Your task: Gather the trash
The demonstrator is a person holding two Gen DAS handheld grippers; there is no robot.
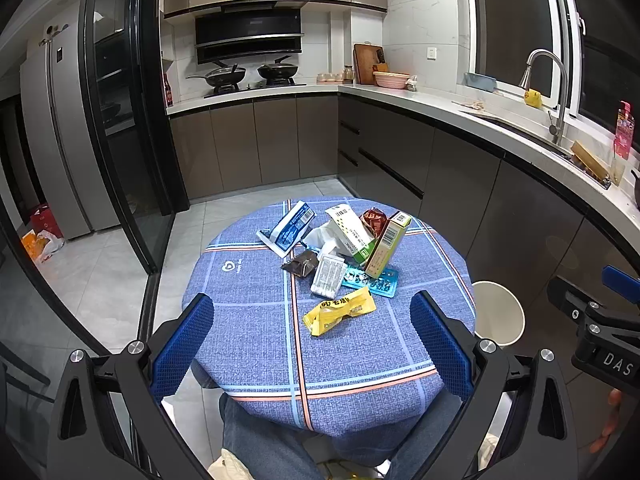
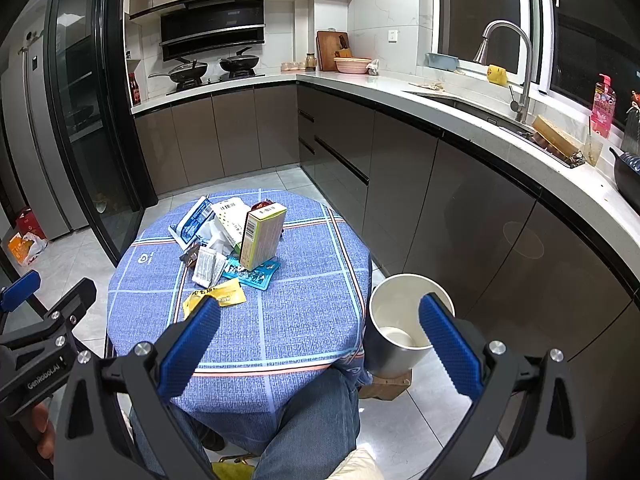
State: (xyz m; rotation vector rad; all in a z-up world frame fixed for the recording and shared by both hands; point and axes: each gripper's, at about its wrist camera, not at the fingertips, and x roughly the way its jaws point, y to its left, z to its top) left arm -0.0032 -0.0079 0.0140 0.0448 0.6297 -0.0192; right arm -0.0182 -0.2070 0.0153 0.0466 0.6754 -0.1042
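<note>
A round white plastic bin [image 2: 408,320] stands on the floor just beside the right edge of my small round table with its blue checked cloth [image 1: 248,332]; I see only its pale bottom inside. The trash sits heaped at the table's far middle: a yellow snack wrapper [image 1: 340,310] nearest me, a teal blister pack [image 1: 374,280], an upright yellow-green carton [image 1: 388,242], a blue-white pouch [image 1: 290,228]. My left tongs [image 1: 312,344] and right tongs [image 2: 320,344] gape fully wide, holding nothing, touching nothing. The near half of the cloth lies bare.
</note>
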